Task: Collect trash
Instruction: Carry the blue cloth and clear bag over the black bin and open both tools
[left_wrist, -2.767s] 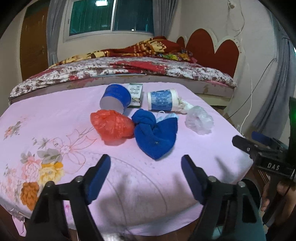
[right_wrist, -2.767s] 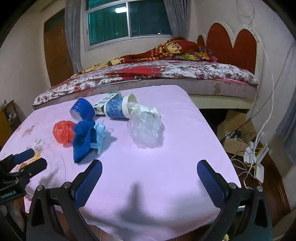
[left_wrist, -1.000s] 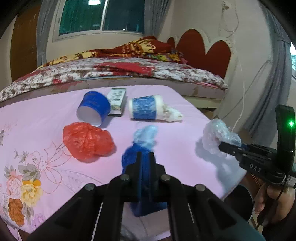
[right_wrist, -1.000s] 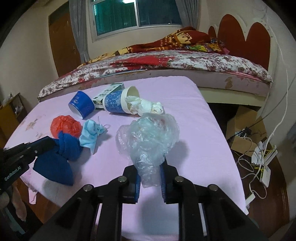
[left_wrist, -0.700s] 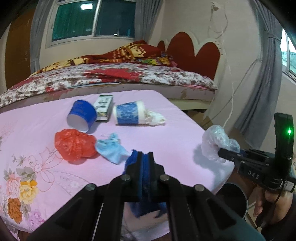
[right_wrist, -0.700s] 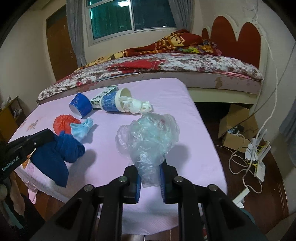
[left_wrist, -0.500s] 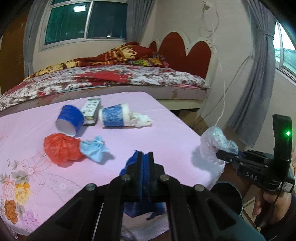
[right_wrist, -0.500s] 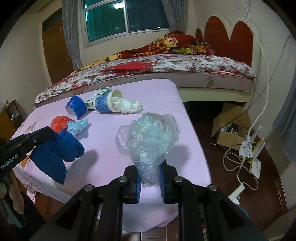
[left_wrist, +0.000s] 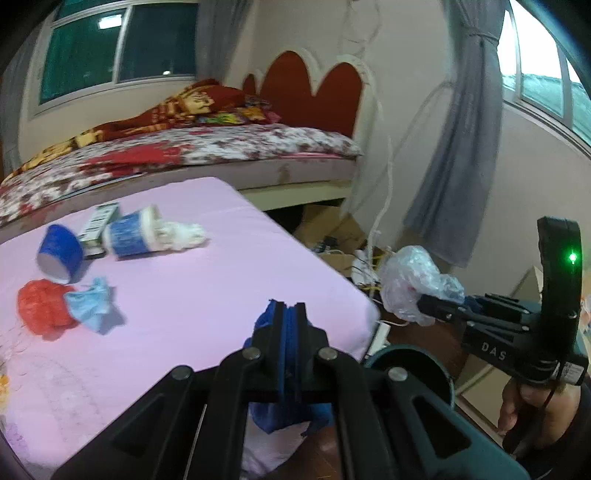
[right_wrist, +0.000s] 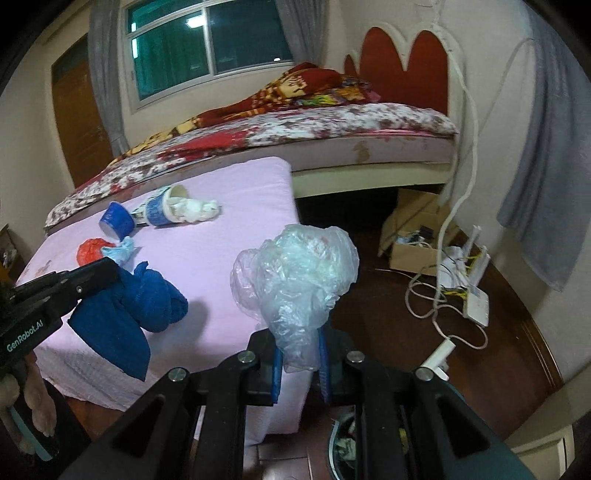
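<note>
- The left gripper (left_wrist: 290, 314) is shut tight on a blue cloth (right_wrist: 144, 295). The cloth hangs down from it over the near corner of the desk (left_wrist: 207, 288).
- The right gripper (right_wrist: 298, 354) is squeezed on the neck of a clear bag (right_wrist: 299, 273). The puffy part of the bag sticks up above the pads.
- The bin (left_wrist: 410, 365) sits on the floor, just past the desk corner. Only part of its dark round rim shows.
- In the left view the bin is low and a bit to the right of the left gripper. The right gripper is out over the floor beyond it.
- In the right view a bit of the bin (right_wrist: 343, 443) peeks out right under the right gripper, so the bag looks nearer to the drop.
- I think each hand must come over the rim and then let go.
- More trash waits on the desk: a red bag (left_wrist: 42, 310), a light blue mask (left_wrist: 90, 304), two cups (left_wrist: 59, 251) and a small box (left_wrist: 99, 221).
</note>
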